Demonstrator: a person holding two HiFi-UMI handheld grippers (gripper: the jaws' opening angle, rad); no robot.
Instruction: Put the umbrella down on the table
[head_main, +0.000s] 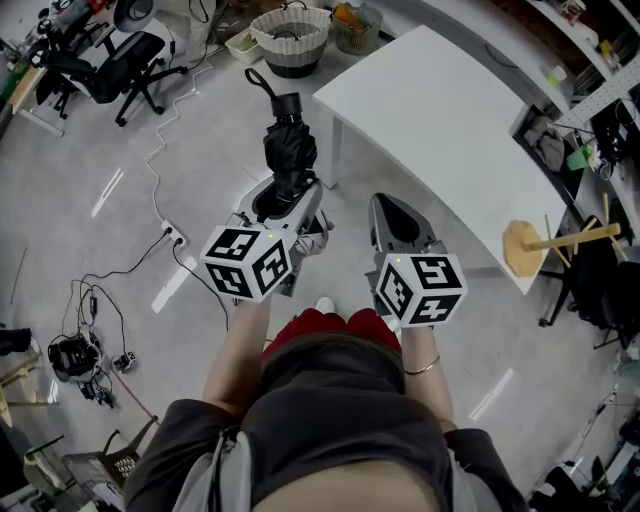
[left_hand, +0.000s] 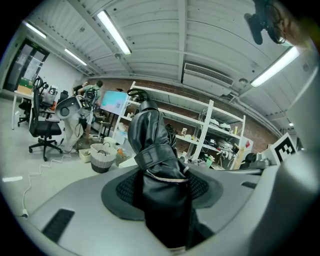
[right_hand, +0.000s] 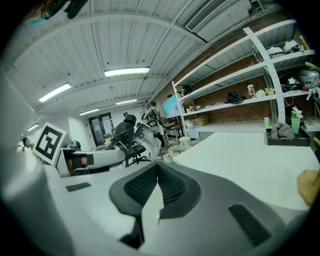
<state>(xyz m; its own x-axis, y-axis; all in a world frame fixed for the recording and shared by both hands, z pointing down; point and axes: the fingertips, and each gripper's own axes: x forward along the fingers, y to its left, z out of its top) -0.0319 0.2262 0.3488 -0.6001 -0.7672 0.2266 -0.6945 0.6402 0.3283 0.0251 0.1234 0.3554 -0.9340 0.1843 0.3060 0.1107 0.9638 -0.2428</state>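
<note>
The left gripper (head_main: 288, 200) had its jaws fairly wide apart, clamped round the umbrella (head_main: 290, 150). The umbrella stuck out toward 12 o'clock over the floor, not yet above the table. It was a black folded compact with its canopy bunched and strapped, and a stubby handle and wrist loop at the far end. It probably handled light: soft, slightly slippery cloth over a stiff core, so the strapped middle looked the surest hold. The right gripper (head_main: 398, 218) was closed on nothing. The white table (head_main: 430, 120) lay at 1 o'clock.
</note>
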